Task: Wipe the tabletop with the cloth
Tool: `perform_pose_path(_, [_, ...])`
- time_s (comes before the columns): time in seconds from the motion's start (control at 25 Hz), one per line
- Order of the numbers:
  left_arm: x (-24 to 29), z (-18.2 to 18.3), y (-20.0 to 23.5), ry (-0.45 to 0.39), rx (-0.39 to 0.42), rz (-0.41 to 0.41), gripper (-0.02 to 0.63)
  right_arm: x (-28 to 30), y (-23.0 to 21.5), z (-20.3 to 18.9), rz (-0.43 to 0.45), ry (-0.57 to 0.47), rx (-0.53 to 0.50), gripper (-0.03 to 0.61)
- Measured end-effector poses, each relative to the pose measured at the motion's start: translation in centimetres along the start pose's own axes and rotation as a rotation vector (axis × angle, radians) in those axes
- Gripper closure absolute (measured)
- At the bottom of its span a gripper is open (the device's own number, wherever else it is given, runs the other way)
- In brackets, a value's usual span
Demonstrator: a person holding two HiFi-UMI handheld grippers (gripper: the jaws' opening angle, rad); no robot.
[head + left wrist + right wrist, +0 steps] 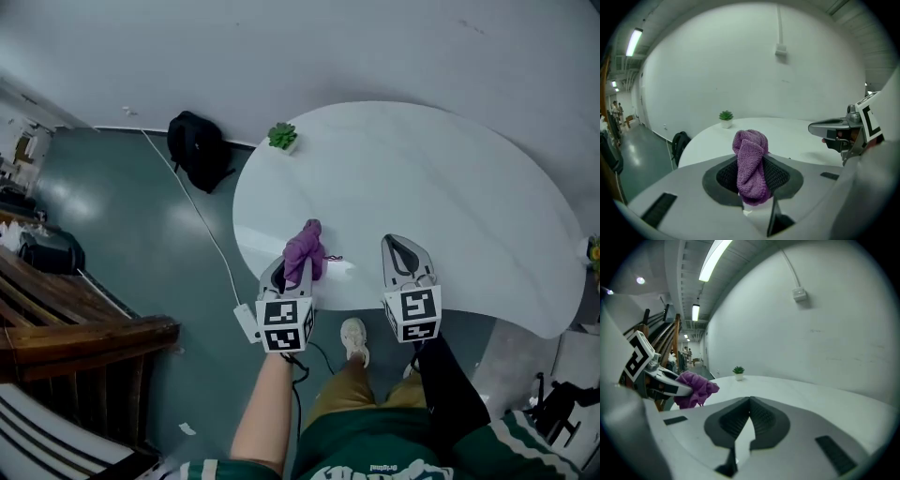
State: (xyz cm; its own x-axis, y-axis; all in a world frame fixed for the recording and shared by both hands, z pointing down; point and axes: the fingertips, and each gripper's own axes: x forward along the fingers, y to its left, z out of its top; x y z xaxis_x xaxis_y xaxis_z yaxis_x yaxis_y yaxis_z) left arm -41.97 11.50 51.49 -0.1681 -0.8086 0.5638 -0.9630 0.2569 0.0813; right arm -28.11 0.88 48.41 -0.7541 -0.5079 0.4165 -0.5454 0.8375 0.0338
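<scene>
Over the table's (450,187) near edge, the left gripper (292,281) holds the purple cloth (305,251). Its jaws are clamped on the cloth's middle, and a bunched fold sticks up past the tips. The cloth looks wadded, not spread flat. From the right gripper view it seems to hang just above the table rather than press on it, though contact cannot be ruled out. The right gripper (405,258) hovers beside the left one over the same near edge, its jaws closed together on nothing.

A plant (282,137) stands at the table's far left rim, and a backpack (199,150) lies on the floor off the table's left side.

By my reading the wipe has barely begun, if at all. The cloth is in hand and at the table, but the top shows no streaks or damp marks to tell wiped from unwiped. Nearly the whole surface, from the near edge out to the plant and across to the right, appears left to cover.
</scene>
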Motion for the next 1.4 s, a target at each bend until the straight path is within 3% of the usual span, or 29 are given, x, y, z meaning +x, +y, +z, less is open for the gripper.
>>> perform_pose_path(0.2, [2.3,2.5,-14.0,-0.025,0.096,-0.178,0.499,-8.0,-11.8,-3.0,-0.184,0.018,0.02,0.575])
perform_pose_path(0.32, [3.0,3.8,-22.2,-0.061,0.141,-0.244,0.499,-14.1,-18.5,-5.1,-0.289,0.027,0.05,0.575])
perform_pose_path(0.72, [2.6,2.7,-50.7,-0.068,0.17,-0.516,0.499,-34.7,-35.5,-13.3,-0.541,0.032,0.123,0.575])
perform_pose_path(0.88, [2.3,0.0,-62.1,-0.031,0.233,-0.656,0.499,-43.2,-40.7,-17.6,-0.671,0.038,0.169,0.575])
perform_pose_path(1.12, [1.0,-5.1,-76.3,0.044,0.291,-0.793,0.502,-54.5,-46.8,-23.5,-0.804,0.046,0.233,0.575])
perform_pose_path(1.28, [0.0,-8.8,-83.0,0.108,0.327,-0.855,0.502,-60.1,-48.3,-27.0,-0.873,0.051,0.286,0.575])
perform_pose_path(1.4, [0.4,-11.5,-85.5,0.167,0.353,-0.851,0.502,-62.1,-48.4,-28.9,-0.888,0.059,0.314,0.575])
